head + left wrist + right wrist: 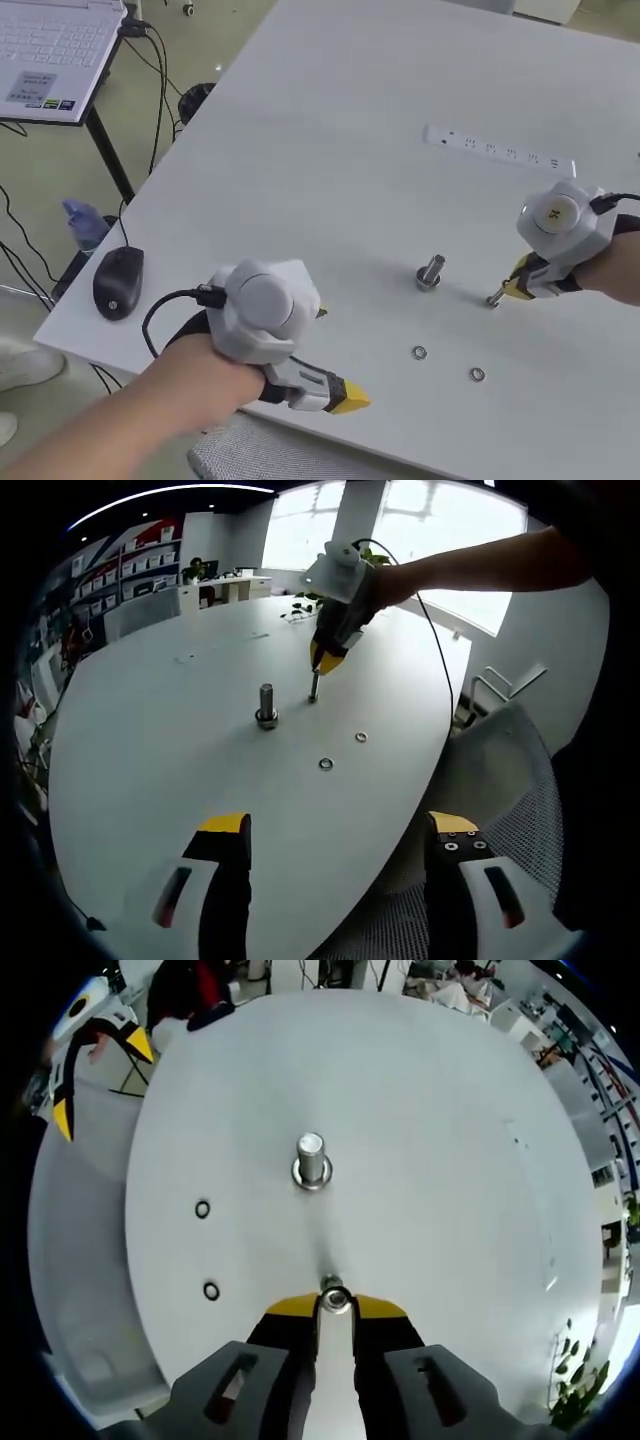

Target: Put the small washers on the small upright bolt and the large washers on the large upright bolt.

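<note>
No writing could be read, since the stickers [40, 92] on the laptop [55, 40] were too small and blurred to make out and the marks on the power strip [500, 150] were equally illegible.

An open office or lab workroom.

A big white table [330, 150] carries a power strip [498, 151] and a computer mouse [118, 282]. A laptop [55, 50] sits on a side stand with cables [158, 95] trailing to the floor, and a mesh office chair [500, 780] stands at the table's edge. Beyond are tall bright windows [440, 530], another desk [235, 585], a potted plant [193, 570] and wall shelves [140, 565] of boxes.
</note>
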`<state>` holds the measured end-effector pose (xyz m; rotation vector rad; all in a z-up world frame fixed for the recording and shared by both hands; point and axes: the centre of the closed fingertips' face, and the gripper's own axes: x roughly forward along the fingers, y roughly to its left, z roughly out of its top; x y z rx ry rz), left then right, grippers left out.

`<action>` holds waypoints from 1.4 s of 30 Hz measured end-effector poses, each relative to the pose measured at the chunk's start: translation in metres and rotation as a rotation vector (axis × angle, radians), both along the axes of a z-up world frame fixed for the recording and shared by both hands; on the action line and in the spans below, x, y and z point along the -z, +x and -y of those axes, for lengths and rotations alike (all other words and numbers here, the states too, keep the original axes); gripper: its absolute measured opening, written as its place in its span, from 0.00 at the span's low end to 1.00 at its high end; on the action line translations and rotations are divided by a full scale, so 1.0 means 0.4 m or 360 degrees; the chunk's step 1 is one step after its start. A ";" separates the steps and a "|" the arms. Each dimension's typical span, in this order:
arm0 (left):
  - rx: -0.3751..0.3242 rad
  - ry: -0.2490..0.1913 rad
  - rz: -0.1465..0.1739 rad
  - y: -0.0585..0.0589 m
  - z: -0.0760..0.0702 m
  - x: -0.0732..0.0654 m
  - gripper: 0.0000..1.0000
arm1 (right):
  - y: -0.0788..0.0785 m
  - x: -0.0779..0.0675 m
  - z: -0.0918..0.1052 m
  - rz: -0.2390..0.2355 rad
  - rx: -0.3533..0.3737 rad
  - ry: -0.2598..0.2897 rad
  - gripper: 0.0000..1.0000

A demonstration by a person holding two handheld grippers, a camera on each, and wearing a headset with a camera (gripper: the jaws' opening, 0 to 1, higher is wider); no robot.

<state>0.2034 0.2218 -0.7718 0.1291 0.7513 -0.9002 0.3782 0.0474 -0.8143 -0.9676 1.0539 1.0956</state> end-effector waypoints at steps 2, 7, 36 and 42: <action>0.0003 0.0001 -0.0005 -0.002 0.002 0.002 0.70 | 0.000 0.004 -0.001 -0.0003 -0.0003 -0.0004 0.13; 0.0004 -0.0004 -0.0008 -0.002 0.002 0.002 0.69 | 0.002 0.014 -0.002 -0.0003 -0.0012 -0.0013 0.13; -0.0054 -0.0047 0.0086 0.056 -0.012 -0.019 0.74 | 0.004 0.092 -0.004 -0.0050 -0.0022 -0.0039 0.13; -0.0064 -0.0028 0.0091 0.062 -0.019 -0.011 0.75 | 0.005 0.107 0.000 -0.0062 -0.0017 -0.0043 0.13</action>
